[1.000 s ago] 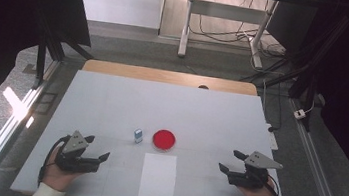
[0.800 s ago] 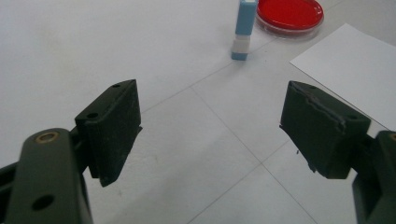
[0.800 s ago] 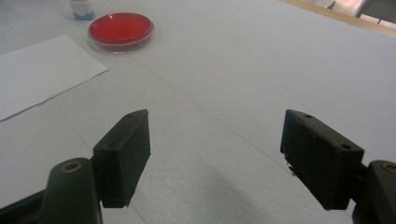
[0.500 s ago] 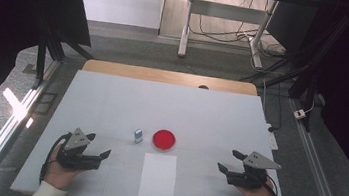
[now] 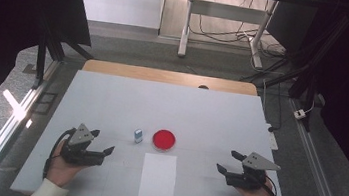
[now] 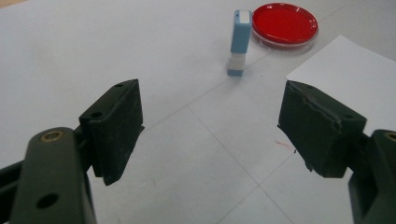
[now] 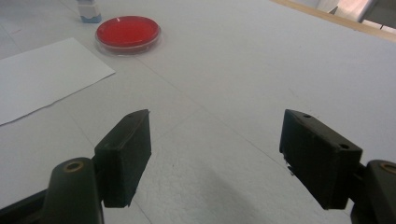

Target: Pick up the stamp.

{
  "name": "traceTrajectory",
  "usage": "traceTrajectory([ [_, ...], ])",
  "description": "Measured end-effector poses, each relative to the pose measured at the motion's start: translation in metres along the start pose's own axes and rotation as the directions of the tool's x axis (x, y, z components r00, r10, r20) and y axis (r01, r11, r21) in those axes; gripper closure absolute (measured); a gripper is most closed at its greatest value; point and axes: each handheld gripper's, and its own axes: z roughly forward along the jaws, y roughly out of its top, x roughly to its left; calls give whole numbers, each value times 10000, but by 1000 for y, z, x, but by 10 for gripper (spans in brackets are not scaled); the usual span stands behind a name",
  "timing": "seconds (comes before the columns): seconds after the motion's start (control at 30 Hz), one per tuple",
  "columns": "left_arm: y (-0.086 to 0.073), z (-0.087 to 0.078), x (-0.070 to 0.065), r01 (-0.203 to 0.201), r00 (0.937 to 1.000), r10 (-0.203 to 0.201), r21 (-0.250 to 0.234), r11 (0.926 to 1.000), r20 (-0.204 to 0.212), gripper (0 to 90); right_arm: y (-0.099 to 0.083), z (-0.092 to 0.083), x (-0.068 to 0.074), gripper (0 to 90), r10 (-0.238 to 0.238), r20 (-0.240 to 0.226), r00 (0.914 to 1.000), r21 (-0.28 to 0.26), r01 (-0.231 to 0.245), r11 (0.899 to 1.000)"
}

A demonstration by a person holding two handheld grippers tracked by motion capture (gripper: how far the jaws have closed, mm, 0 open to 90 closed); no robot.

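Observation:
A round red dish [image 5: 163,140] [image 6: 284,24] [image 7: 128,32] sits on the white table near its middle. Just left of it stands a small blue and white block [image 5: 138,135] [image 6: 240,41], upright. A white sheet of paper [image 5: 158,177] [image 6: 355,74] [image 7: 42,74] lies in front of the dish. My left gripper [image 5: 102,142] [image 6: 210,135] rests open at the front left, its jaws pointing toward the block, nothing between them. My right gripper [image 5: 229,162] [image 7: 217,156] rests open at the front right, jaws empty and aimed left toward the dish.
The white table [image 5: 171,107] has a wooden far edge [image 5: 165,75]. Beyond it stand a metal table frame [image 5: 222,18] with cables on the floor and black stands at both sides. A rail [image 5: 2,132] runs along the left.
My left gripper has shifted slightly. The right gripper and the objects on the table stay where they were.

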Motion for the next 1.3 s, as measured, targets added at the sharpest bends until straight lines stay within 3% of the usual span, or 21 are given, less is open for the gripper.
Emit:
traceTrajectory([
  [0.4,19,13,-2,-280,9994,281,-46,9996,189,229,0,-1,0,254,43,-56,10000,-20,-44,10000],
  [0.77,31,32,0,-530,9978,520,229,9983,417,236,-4,-3,2,255,108,31,9999,103,-109,9999],
  [1.3,56,58,-11,-992,9921,955,418,9942,815,254,-4,-1,2,259,169,-90,9998,57,-169,9998],
])
